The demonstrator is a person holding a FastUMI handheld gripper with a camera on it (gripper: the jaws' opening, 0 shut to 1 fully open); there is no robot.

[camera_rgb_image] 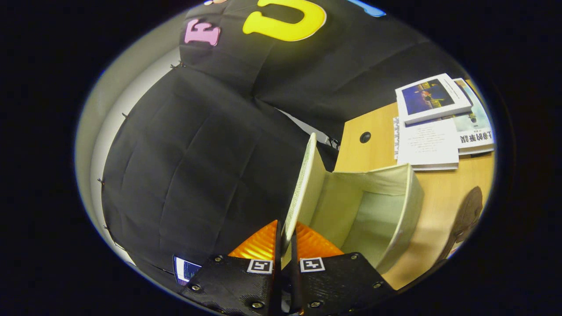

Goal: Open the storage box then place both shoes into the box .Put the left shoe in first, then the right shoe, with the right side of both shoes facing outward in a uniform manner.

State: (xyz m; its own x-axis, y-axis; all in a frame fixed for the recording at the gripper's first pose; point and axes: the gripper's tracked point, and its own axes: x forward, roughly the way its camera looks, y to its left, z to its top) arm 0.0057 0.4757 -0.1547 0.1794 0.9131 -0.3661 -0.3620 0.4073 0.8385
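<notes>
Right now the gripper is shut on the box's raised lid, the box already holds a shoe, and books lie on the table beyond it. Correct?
Not quite. In the gripper view the storage box is empty; a brown shoe lies on the table beside it. The gripper does pinch the lid, and books lie beyond.

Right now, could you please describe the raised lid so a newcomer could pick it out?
On the light wooden table stands an open cream fabric storage box. Its flat cream lid rises upright from the box's near side, pinched between the closed gripper fingers; unlike the box walls, it stands taller.

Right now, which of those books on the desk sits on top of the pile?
The book with the dark blue photo cover; the other books lie underneath it, beyond the open storage box.
</notes>
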